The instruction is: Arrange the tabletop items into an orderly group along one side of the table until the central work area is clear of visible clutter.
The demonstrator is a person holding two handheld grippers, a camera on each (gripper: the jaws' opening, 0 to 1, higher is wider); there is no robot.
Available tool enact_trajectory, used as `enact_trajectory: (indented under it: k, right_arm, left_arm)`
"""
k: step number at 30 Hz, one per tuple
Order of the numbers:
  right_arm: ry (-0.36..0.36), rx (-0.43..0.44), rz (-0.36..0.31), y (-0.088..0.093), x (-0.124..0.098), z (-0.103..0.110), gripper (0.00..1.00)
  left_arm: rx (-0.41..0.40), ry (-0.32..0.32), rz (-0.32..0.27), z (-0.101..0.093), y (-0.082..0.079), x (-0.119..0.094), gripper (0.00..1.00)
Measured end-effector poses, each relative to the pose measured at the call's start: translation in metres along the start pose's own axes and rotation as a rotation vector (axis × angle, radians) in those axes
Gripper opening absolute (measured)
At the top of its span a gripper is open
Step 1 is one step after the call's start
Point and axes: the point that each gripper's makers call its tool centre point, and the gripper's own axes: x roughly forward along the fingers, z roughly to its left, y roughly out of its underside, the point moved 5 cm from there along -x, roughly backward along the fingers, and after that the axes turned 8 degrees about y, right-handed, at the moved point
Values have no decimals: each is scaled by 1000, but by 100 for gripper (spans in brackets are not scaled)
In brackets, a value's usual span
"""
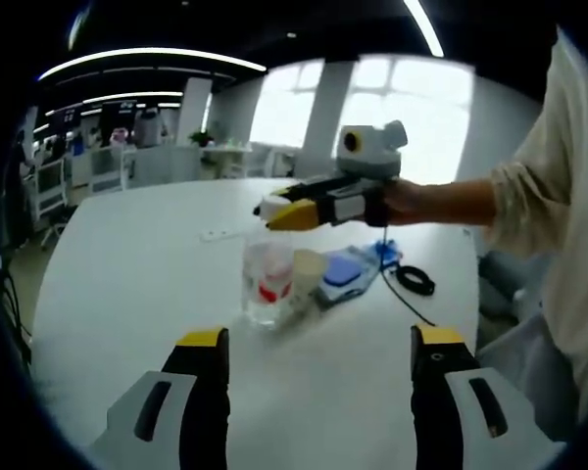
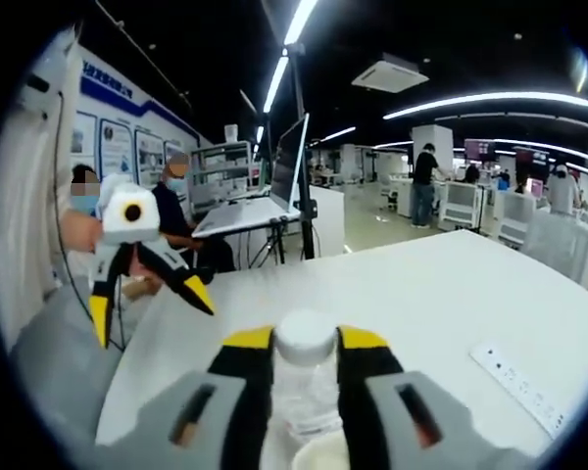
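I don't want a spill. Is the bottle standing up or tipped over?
Standing up. The bottle rests on the table, white cap on top, right claw shut on it.

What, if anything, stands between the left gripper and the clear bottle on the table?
Nothing visible does. In the left gripper view the open left gripper faces the clear bottle across bare white table. The right gripper is shut on the bottle's white cap from above; a blue pouch lies beyond, to the right.
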Motion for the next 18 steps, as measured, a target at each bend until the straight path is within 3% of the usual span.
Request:
enact_trajectory:
  k: [18]
  right_arm:
    - [2,22,-17,-9,-8,4,45]
  left_arm:
    - [18,2,2,-6,-7,0,74]
